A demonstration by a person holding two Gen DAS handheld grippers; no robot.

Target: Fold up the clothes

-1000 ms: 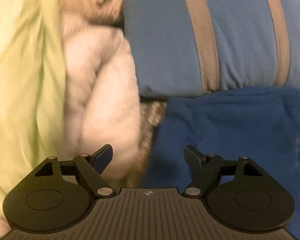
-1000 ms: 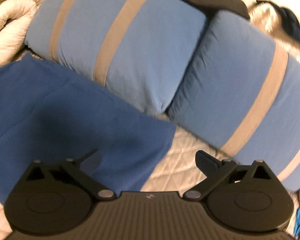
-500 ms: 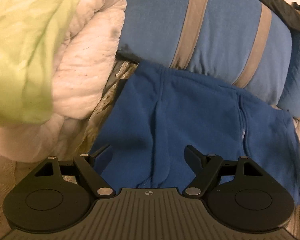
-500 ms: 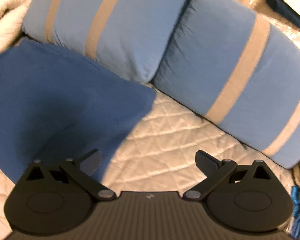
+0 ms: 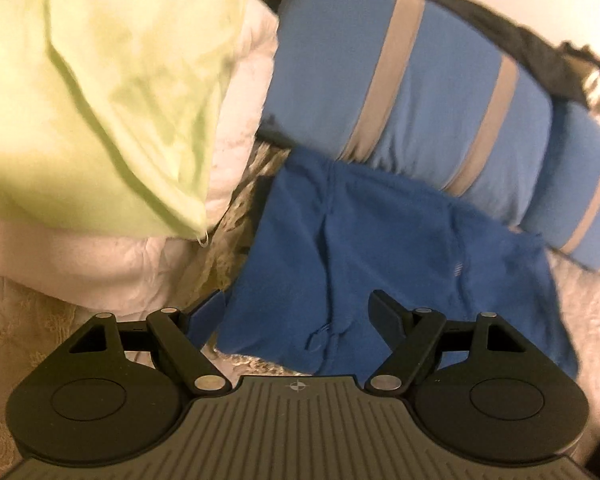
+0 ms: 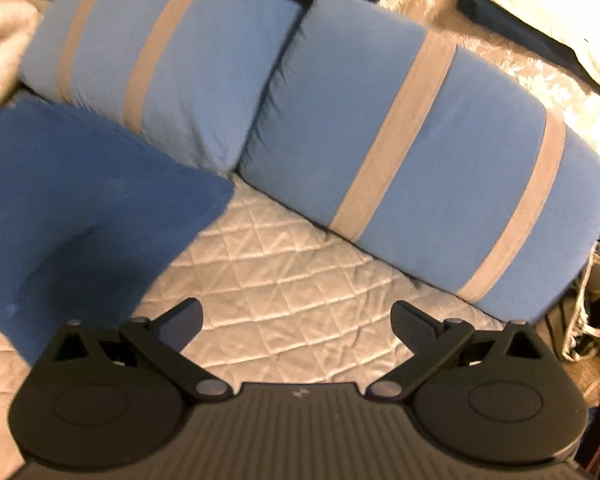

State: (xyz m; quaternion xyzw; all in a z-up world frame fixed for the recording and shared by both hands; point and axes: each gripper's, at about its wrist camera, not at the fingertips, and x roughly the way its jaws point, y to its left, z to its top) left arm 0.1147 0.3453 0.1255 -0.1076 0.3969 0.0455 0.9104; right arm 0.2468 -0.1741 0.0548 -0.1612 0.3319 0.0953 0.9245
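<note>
A dark blue garment (image 5: 380, 248) lies folded flat on the quilted bed, its far edge against a striped pillow. It also shows in the right wrist view (image 6: 80, 200) at the left. My left gripper (image 5: 296, 308) is open and empty, above the garment's near edge. My right gripper (image 6: 296, 316) is open and empty, above bare quilt to the right of the garment. A pale green cloth (image 5: 100, 92) lies on a white comforter (image 5: 100, 264) at the left.
Two light blue pillows with tan stripes (image 6: 440, 168) (image 6: 160, 68) line the back of the bed. The pale quilted bedspread (image 6: 284, 280) shows in front of them. Dark clothing (image 5: 520, 48) lies behind the pillows. Clutter sits off the bed's right edge (image 6: 588, 320).
Both grippers have pulled back from the blue garment. The left view now takes in the whole garment and more green cloth. The right view has swung right onto the quilt.
</note>
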